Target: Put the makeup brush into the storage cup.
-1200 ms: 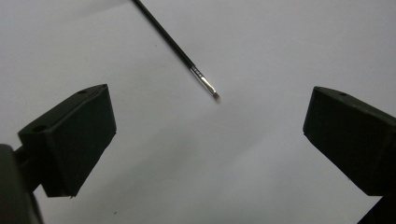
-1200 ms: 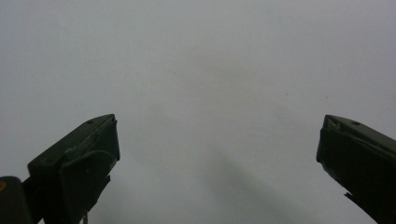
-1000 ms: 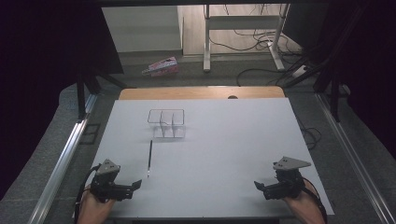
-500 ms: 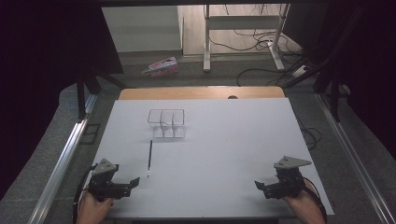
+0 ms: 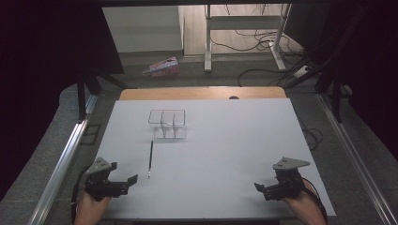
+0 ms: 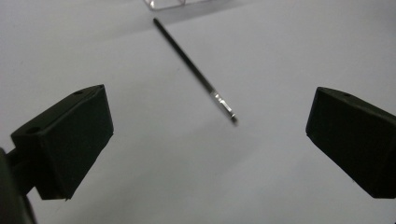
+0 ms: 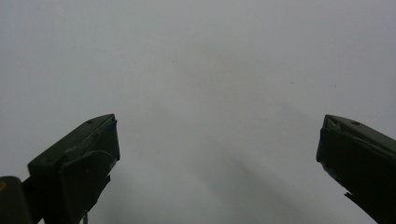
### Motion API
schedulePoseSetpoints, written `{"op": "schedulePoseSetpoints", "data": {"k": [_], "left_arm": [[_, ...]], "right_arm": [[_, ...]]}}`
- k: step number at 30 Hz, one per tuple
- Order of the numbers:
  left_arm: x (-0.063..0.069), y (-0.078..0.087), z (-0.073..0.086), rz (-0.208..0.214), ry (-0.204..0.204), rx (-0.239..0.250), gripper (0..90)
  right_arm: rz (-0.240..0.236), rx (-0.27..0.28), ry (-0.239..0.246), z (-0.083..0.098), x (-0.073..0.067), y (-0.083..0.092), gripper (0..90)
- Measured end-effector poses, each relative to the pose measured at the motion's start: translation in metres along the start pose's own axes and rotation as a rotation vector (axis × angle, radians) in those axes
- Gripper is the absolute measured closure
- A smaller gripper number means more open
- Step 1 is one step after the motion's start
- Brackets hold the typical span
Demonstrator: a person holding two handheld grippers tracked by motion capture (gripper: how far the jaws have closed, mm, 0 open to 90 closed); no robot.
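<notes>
In the high view, a white counter (image 5: 220, 154) carries a clear divided tray (image 5: 167, 123) toward its far left-centre and a thin dark pen (image 5: 150, 158) lying flat just in front of the tray, running roughly near to far. The tray's compartments look empty, as far as can be told. The left tool (image 5: 127, 181) sits at the near left corner, held in a hand (image 5: 89, 211), its jaws spread wide and pointing right toward the near end of the pen, close to it but not touching. The right tool (image 5: 261, 187) sits at the near right, held in the other hand (image 5: 305, 206), its jaws also wide, pointing left over bare counter, well apart from pen and tray. Each tool has a grey plate on top. Beyond the counter lie a wooden edge, floor cables and a small colourful box (image 5: 163, 67).

In the left gripper view, the left tool (image 6: 210, 144) has its two black jaws far apart with nothing between them. The pen (image 6: 194, 70) lies ahead on the counter, slanting from upper left to lower right, its metallic end nearer the jaws. A corner of the tray (image 6: 166, 4) shows at the top edge, just beyond the pen's far end.

In the right gripper view, the right tool (image 7: 217, 158) is wide and empty, with plain white counter (image 7: 210, 70) ahead.
</notes>
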State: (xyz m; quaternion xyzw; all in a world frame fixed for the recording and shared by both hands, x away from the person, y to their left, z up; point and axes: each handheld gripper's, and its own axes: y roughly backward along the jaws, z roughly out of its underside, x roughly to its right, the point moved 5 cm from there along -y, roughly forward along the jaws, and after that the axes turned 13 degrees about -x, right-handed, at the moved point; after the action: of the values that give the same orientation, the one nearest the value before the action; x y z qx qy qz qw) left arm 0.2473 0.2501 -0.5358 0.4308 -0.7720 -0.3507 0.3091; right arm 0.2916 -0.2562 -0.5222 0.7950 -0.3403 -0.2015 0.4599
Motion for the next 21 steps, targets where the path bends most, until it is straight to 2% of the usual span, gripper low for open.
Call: {"op": "schedulePoseSetpoints", "data": {"k": [3,7,11,13,17,21], "left_arm": [[-0.001,-0.001,0.001,-0.027,-0.003,-0.041,1.0],[0.000,-0.001,0.000,-0.017,-0.002,-0.063,0.7],[0.001,-0.001,-0.001,-0.008,-0.026,-0.066,3.0],[0.002,-0.003,-0.001,0.006,-0.065,-0.065,2.5],[0.003,-0.004,-0.004,0.011,-0.080,-0.066,1.3],[0.002,-0.003,-0.011,0.010,-0.069,-0.066,1.3]], "right_arm": [[-0.005,-0.008,0.002,0.000,-0.001,-0.001,0.0],[-0.001,-0.009,0.006,0.000,-0.001,-0.002,0.0],[0.000,-0.011,0.005,0.000,0.000,-0.002,0.0],[0.000,-0.015,0.004,0.001,0.000,-0.002,0.0],[0.001,-0.021,0.003,0.001,0.000,-0.003,0.0],[0.003,-0.020,0.000,0.001,0.000,-0.003,0.0]]}}
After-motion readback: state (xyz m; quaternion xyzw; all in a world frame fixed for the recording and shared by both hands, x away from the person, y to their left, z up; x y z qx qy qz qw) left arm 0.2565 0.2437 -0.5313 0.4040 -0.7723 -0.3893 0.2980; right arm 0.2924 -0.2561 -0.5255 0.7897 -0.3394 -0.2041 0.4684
